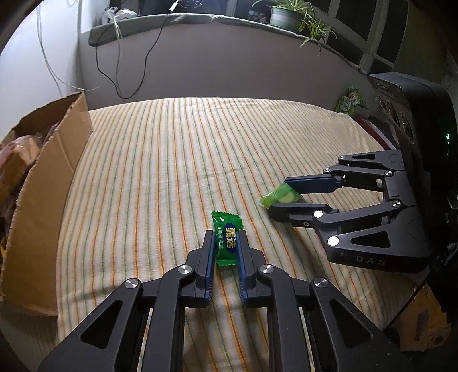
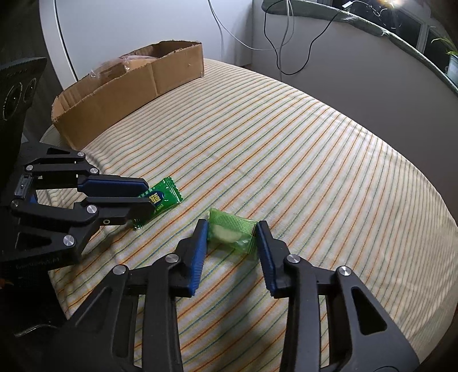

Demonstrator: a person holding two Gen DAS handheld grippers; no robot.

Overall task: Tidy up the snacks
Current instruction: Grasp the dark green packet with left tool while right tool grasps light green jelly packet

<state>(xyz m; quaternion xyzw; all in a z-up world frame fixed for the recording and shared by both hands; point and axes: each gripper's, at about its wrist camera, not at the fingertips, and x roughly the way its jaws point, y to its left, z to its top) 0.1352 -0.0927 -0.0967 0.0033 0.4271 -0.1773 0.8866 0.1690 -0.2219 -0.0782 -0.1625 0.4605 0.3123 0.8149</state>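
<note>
On the striped bed (image 1: 160, 160), well apart from the cardboard box (image 1: 43, 183), the left gripper (image 1: 226, 237) clamps a dark green candy (image 1: 227, 243); beside it, the right gripper (image 2: 232, 229) pinches a light green candy (image 2: 230, 233).

Cardboard box (image 1: 43, 183) contents blurred, cut off at left edge

Striped bedsheet (image 1: 177, 160), grey wall (image 1: 217, 63), padded window ledge (image 1: 177, 21) with potted plant (image 1: 289, 15), hanging cables (image 1: 126, 71), daylight from windows
</note>
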